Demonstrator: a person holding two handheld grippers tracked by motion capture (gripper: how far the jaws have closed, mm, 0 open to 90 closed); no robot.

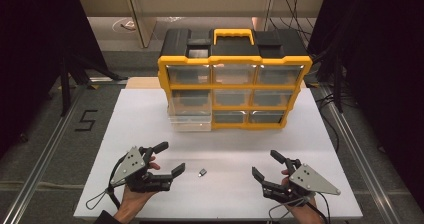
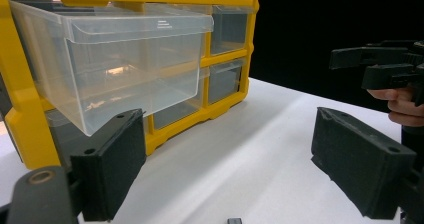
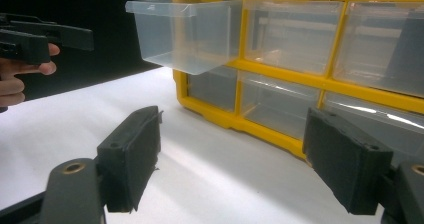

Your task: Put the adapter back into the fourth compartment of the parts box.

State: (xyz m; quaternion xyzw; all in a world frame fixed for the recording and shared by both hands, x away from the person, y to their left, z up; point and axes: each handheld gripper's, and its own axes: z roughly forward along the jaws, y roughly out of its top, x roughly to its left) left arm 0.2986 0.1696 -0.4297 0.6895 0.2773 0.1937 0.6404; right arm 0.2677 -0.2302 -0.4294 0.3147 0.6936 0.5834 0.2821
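Beside a small black part, left gripper and right gripper gape, holding nothing.

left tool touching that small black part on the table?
Apart. The high view shows bare white table between the left tool and the small black part, which lies just past its open jaws.

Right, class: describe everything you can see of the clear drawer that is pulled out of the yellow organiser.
The pulled-out drawer is clear, colourless plastic, box-shaped with a thicker lip along its front rim. It looks empty. It juts level from the left column, middle row of the yellow-framed organiser, its back end in the frame and its front hanging above the white table. The other drawers sit closed. Neither pair of tongs touches it; both are open, near the table's front edge.
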